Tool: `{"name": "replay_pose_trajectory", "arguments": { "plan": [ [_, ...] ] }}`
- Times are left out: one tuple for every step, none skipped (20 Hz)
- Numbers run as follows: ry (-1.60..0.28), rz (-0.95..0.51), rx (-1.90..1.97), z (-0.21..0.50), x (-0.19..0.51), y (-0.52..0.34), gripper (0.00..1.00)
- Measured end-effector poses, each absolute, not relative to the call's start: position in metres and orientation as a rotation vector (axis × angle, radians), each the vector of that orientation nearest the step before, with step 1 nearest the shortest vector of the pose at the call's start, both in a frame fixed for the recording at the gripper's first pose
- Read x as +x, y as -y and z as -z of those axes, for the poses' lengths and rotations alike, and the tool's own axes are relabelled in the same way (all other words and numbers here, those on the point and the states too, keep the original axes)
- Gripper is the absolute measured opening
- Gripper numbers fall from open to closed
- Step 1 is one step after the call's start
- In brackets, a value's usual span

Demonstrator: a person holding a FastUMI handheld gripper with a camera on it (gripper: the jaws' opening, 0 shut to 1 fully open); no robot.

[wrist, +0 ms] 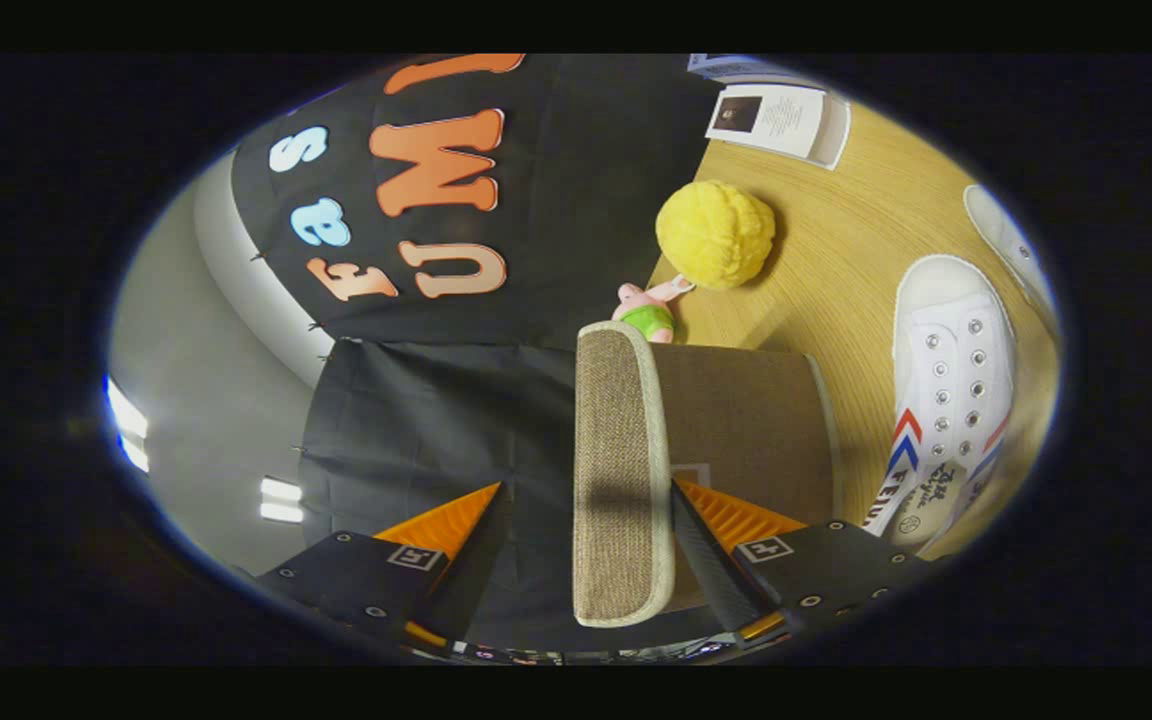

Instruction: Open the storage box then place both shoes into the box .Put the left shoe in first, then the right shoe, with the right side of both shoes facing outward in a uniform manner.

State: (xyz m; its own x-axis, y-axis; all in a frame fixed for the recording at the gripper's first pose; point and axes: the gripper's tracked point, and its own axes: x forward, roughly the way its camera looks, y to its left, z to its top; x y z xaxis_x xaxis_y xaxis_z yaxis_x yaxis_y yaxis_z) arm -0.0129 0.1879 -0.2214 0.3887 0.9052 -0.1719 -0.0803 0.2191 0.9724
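Gripper (586, 500) spread wide, with the raised fabric lid (621, 470) of the storage box (746, 430) standing edge-on between the fingers; nearer to one finger, possibly touching it, but not pinched by both. Box on the wooden worktop (836, 250), lid part-way up. Likely trouble: lid slipping off the one finger and dropping shut, since nothing clamps it; or the light box sliding or tipping if pushed too hard. White shoe (951, 400) lying just beside the box, a second shoe (1011, 245) beyond it, both yet to go in. Yellow ball (716, 235) and small pink toy (651, 310) close behind the box, liable to be knocked. Lettering on the shoe's side near the heel, too warped to read surely; printed sheet (781, 120) further off, text too small.
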Motion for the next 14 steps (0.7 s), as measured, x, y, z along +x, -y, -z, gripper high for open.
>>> {"name": "replay_pose_trajectory", "arguments": {
  "plan": [
    [-0.907, -0.840, 1.136, 0.214, -0.014, -0.188, 0.85],
    [-0.885, -0.841, 1.131, 0.208, -0.015, -0.189, 0.83],
    [-0.867, -0.843, 1.124, 0.201, -0.017, -0.190, 0.79],
    [-0.853, -0.850, 1.116, 0.194, -0.018, -0.193, 0.77],
    [-0.838, -0.858, 1.107, 0.187, -0.022, -0.195, 0.71],
    [-0.820, -0.862, 1.097, 0.180, -0.023, -0.198, 0.68],
    [-0.804, -0.865, 1.082, 0.173, -0.026, -0.202, 0.59],
    [-0.788, -0.868, 1.068, 0.167, -0.027, -0.207, 0.52],
    [-0.771, -0.873, 1.047, 0.159, -0.030, -0.212, 0.39],
    [-0.756, -0.882, 1.022, 0.152, -0.033, -0.218, 0.33],
    [-0.742, -0.883, 0.993, 0.145, -0.036, -0.223, 0.25],
    [-0.732, -0.876, 0.963, 0.141, -0.036, -0.229, 0.17],
    [-0.719, -0.863, 0.930, 0.137, -0.038, -0.235, 0.08],
    [-0.705, -0.849, 0.898, 0.132, -0.038, -0.242, 0.06]
  ]
}}
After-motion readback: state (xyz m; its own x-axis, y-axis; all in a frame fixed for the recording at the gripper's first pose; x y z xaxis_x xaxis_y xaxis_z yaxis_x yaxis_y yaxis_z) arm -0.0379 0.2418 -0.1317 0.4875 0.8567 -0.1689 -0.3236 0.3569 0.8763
